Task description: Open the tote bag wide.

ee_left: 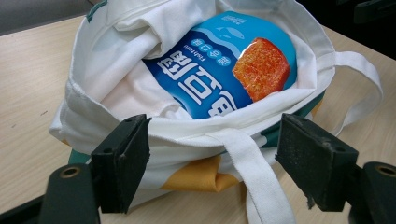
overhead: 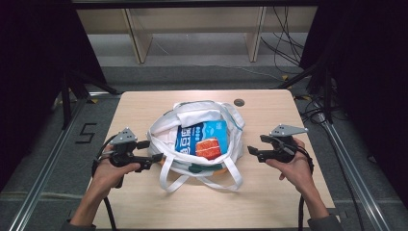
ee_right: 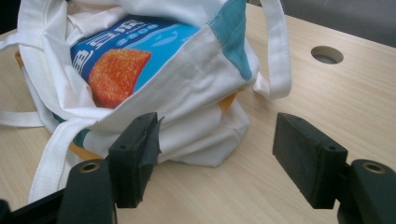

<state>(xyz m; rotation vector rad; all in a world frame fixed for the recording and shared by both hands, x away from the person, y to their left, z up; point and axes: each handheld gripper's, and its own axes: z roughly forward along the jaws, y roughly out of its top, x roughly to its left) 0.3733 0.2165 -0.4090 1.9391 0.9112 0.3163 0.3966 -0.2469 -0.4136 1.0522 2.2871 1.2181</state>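
**A:** From the high view, where does everything sit?

**B:** A white cloth tote bag (overhead: 195, 144) with teal and orange patches lies open at the centre of the light wooden table (overhead: 144, 103). Inside it rests a blue food packet (overhead: 202, 139) printed with an orange block. At 9 o'clock of the bag, the left gripper (overhead: 153, 151) hovers just beside the bag's rim, jaws apart and empty. At 3 o'clock, the right gripper (overhead: 256, 144) is held a little off the bag, jaws likewise spread. A round hole (overhead: 239, 102) marks the table at 1 o'clock.

**A:** And the left gripper view?

**B:** The left gripper (ee_left: 212, 163) is spread wide, gripping nothing, with the tote bag's (ee_left: 102, 84) near rim and one white strap (ee_left: 254, 179) between the black jaws. The blue packet (ee_left: 210, 79) fills the bag's mouth toward 12 o'clock.

**A:** The right gripper view?

**B:** The right gripper (ee_right: 215, 158) is also wide open and empty over bare table (ee_right: 336, 107). The tote bag (ee_right: 187, 88) lies toward 11 o'clock, its corner near the left-hand jaw; whether they touch cannot be told. The blue packet (ee_right: 135, 51) peeks from the opening, and the round hole (ee_right: 327, 54) sits at 1 o'clock.
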